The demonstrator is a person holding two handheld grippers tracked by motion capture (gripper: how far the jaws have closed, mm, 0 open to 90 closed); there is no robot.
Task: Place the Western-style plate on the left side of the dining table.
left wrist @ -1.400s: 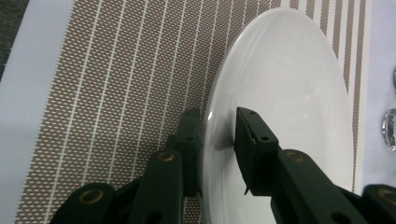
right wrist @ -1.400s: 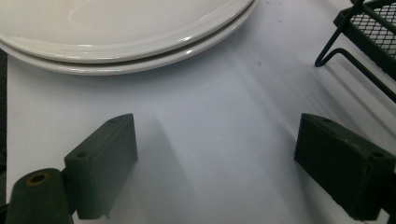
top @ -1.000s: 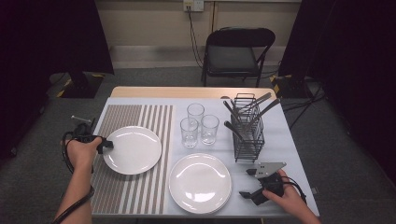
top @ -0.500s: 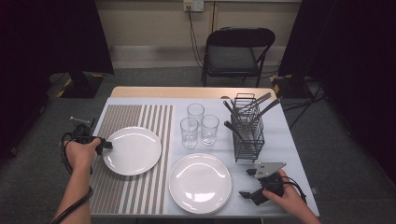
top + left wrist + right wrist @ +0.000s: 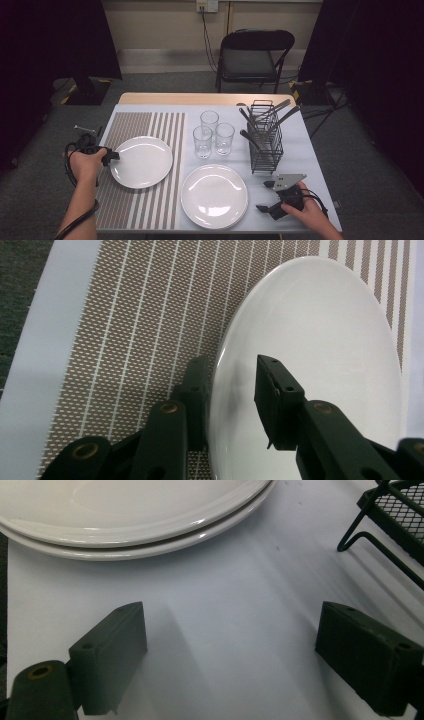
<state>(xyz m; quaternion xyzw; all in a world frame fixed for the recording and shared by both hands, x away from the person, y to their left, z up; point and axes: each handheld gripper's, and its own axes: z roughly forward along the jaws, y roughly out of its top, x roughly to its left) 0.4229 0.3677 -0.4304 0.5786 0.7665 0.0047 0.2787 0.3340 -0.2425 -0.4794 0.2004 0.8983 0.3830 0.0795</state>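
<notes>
Rim of the plate point(image 5: 310, 340) partly hidden between left tool point(image 5: 232, 390) jaws

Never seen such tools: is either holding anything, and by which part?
Nothing is gripped. The left gripper straddles the left plate at its rim, jaws not pinching it; the right gripper is open, empty.

White plate point(image 5: 141, 161) on a brown placemat point(image 5: 131, 131) with thin white stripes that widen into broad bands toward its right edge. White stack of plates point(image 5: 214, 196) on a pale grey-white tablecloth point(image 5: 305, 150). Clear glasses point(image 5: 212, 133), black wire caddy point(image 5: 265, 145), dark-handled cutlery point(image 5: 274, 113) inside. Black left gripper point(image 5: 111, 156), black right gripper point(image 5: 266, 196) under a grey plate. Black chair point(image 5: 254, 55) behind, grey carpet point(image 5: 360, 150).
</notes>
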